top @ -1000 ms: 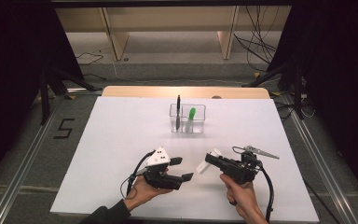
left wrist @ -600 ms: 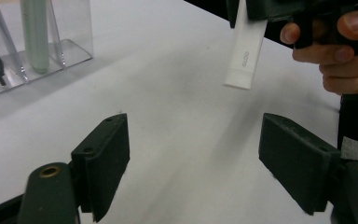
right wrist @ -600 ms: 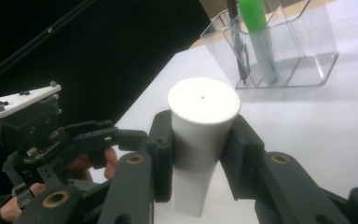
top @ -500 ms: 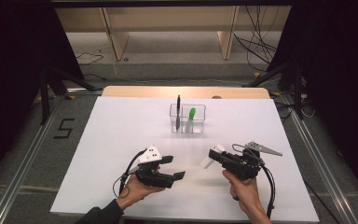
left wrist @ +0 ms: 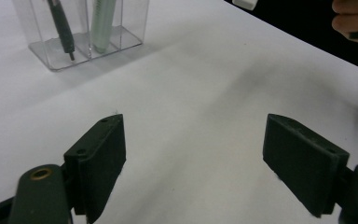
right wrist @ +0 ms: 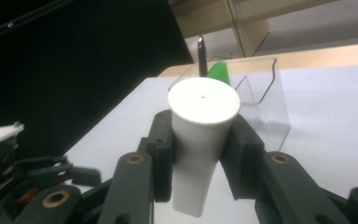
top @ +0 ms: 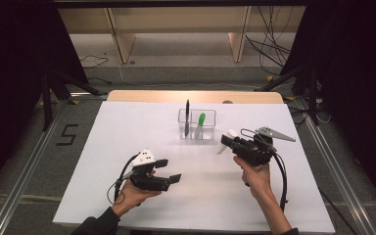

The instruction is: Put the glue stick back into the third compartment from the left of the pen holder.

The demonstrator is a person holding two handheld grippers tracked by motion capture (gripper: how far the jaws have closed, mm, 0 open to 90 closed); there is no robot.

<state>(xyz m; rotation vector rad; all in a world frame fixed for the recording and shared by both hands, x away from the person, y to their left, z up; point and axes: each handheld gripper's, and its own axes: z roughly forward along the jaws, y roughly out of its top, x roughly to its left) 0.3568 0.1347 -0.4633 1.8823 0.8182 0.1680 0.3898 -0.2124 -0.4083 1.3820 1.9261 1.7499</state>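
Right gripper (right wrist: 200,158) fingers gripping white marker (right wrist: 200,140) mid-barrel, above worktop (top: 127,147) near holder (top: 197,125). Left gripper (left wrist: 196,168) fingers just opening wide, empty. Looking light, stiff, smooth; slipping likely, so clamping at mid-barrel.

The high view looks forward and down on the white table (top: 127,147) from above the person's side. Each gripper view sits close behind its own jaws, low over the table. All three share the clear holder (top: 197,125) (left wrist: 81,32) (right wrist: 256,88).
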